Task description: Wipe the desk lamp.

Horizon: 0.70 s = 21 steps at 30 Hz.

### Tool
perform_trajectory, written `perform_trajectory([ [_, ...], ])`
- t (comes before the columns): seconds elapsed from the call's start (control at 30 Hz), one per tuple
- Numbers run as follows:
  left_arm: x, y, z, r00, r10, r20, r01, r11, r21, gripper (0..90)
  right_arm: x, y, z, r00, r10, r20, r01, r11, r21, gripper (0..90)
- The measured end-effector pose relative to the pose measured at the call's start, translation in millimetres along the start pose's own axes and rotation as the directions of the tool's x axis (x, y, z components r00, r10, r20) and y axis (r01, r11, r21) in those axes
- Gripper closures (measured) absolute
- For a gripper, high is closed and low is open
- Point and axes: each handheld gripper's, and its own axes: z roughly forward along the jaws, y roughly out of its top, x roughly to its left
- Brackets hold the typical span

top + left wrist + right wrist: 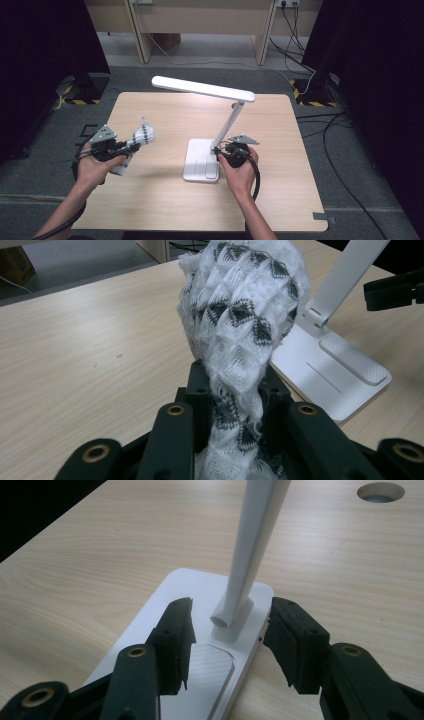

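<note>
Left gripper (235, 390) clenched on the white-and-black cloth (240, 315), cloth sticking up past its jaws; right gripper (230, 630) spread wide, straddling the lamp (250, 550) stem's foot.

Both forearms are bare, with no sleeves in view. The left gripper (131, 148) and the right gripper (223, 150) are black, each topped by a grey three-cornered plate and trailing a black cable. Brass-coloured screw rings dot the blocky, ridged black jaws.

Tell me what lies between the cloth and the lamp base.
Bare wooden table lies between the cloth and the lamp base, as the high view shows.
</note>
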Motion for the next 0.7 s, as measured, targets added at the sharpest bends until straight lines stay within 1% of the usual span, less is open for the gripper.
perform_trajectory([
  [0.2,0.5,15.0,-3.3,1.0000,0.006,-0.003,-0.006,0.9999,-0.015,72.7,3.3,4.5,1.1,1.0000,-0.004,0.003,0.004,1.000,-0.027,52.4],
  [0.23,0.1,17.7,-3.8,1.0000,0.008,-0.004,-0.008,0.9998,-0.018,72.7,3.1,4.8,1.2,1.0000,-0.005,0.007,0.005,1.000,-0.029,52.4],
  [0.3,-0.6,21.6,-4.6,0.9999,0.014,-0.002,-0.014,0.9997,-0.020,72.7,2.4,5.4,1.5,0.9998,0.007,0.018,-0.007,0.999,-0.037,52.5],
  [0.43,-1.2,28.5,-6.2,0.9998,0.021,-0.002,-0.022,0.9995,-0.023,72.7,0.5,7.9,2.1,0.9995,0.003,0.032,-0.001,0.998,-0.057,52.9],
  [0.47,-1.1,30.5,-6.6,0.9998,0.020,-0.002,-0.020,0.9995,-0.025,72.7,0.7,9.3,2.0,0.9992,0.009,0.040,-0.006,0.998,-0.059,53.2],
  [0.5,-1.1,30.5,-6.6,0.9998,0.020,-0.002,-0.020,0.9995,-0.025,72.7,0.6,10.6,2.1,0.9989,0.007,0.047,-0.004,0.998,-0.061,53.6],
  [0.53,-0.8,35.3,-8.4,0.9997,0.024,-0.001,-0.024,0.9994,-0.027,72.7,1.2,12.1,2.2,0.9987,0.009,0.049,-0.006,0.998,-0.064,54.1],
  [0.7,-0.7,47.7,-12.3,0.9992,0.039,-0.008,-0.040,0.9982,-0.045,72.7,2.4,16.0,4.0,0.9984,0.009,0.056,-0.005,0.997,-0.071,59.3],
])
